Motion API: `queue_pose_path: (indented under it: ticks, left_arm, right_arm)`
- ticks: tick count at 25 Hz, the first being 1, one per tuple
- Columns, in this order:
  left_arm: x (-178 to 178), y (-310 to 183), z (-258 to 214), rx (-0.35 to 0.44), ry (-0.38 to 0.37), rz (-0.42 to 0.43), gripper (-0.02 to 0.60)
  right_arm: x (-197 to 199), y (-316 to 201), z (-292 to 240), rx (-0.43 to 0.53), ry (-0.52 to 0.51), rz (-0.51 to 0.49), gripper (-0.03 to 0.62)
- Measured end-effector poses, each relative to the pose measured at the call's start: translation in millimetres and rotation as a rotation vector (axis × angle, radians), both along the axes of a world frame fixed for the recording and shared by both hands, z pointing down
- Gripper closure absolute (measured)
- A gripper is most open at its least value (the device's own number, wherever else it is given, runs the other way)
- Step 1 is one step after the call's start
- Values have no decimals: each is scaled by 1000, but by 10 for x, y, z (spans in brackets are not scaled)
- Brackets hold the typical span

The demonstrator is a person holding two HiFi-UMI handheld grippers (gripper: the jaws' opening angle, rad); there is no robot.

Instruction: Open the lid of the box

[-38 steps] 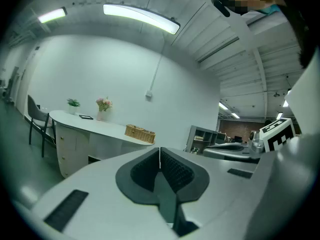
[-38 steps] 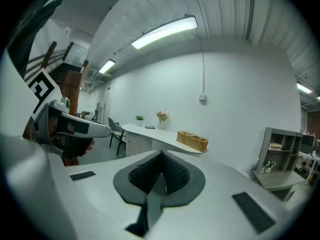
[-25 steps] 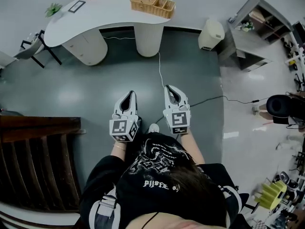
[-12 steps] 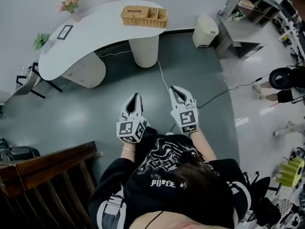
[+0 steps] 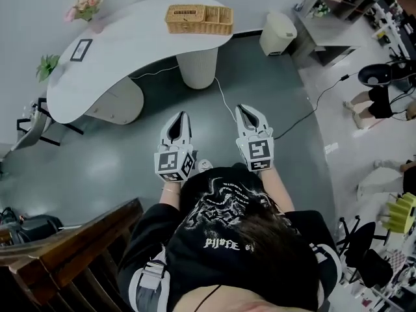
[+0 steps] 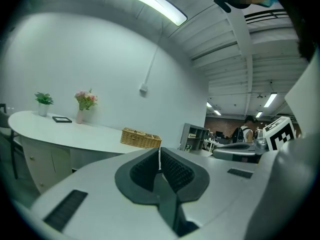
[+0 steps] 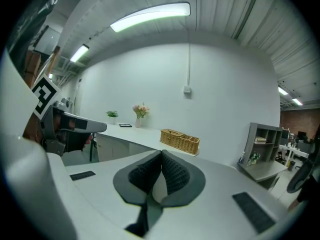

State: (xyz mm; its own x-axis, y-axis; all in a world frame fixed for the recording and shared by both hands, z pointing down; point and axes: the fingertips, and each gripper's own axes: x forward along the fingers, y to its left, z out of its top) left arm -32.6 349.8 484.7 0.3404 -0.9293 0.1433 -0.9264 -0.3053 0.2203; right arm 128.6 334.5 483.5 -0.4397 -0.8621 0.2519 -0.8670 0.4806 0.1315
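A wicker box (image 5: 199,19) with a lid on its left half stands on the far end of a white curved table (image 5: 130,51). The left gripper view shows the wicker box (image 6: 141,139) ahead, and the right gripper view shows the wicker box (image 7: 180,141) too. My left gripper (image 5: 181,114) and right gripper (image 5: 242,108) are held side by side over the grey floor, well short of the table. Both point toward it. The left gripper (image 6: 159,151) is shut with nothing in it, and so is the right gripper (image 7: 161,153).
On the table stand a flower vase (image 5: 84,8), a small plant (image 5: 47,67) and a dark frame (image 5: 80,49). A white bin (image 5: 278,34) and a grey shelf (image 5: 331,5) are at the right. A cable (image 5: 224,103) crosses the floor. A wooden rail (image 5: 65,252) is at the lower left.
Both grippers have travelled forward across the floor toward the table, still shut and side by side. The wooden rail has slid away to the lower left.
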Motion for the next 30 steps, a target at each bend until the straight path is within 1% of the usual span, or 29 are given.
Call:
queue_pose_path:
  ticks: [3, 8, 14, 18, 24, 27, 30]
  left_arm:
    - [-92, -38, 21, -16, -15, 10, 555]
    - [-143, -74, 89, -28, -29, 20, 555]
    - [-202, -125, 132, -39, -32, 1, 555]
    - [-248, -194, 230, -59, -36, -30, 555]
    - [-221, -577, 287, -78, -49, -69, 555]
    - [-172, -870, 237, -77, -48, -85, 555]
    - [-145, -1216, 186, -68, -47, -114, 555]
  right_arm:
    - [-151, 4, 40, -15, 0, -10, 568]
    - [-307, -58, 84, -29, 4, -26, 568]
    - [-415, -189, 165, -54, -19, -49, 568]
    - [-499, -322, 250, -66, -29, -90, 568]
    - [-505, -797, 310, -76, -35, -139, 568]
    - [-445, -1125, 317, -82, -28, -169, 568]
    - [-439, -1497, 273, -83, -44, -207, 568]
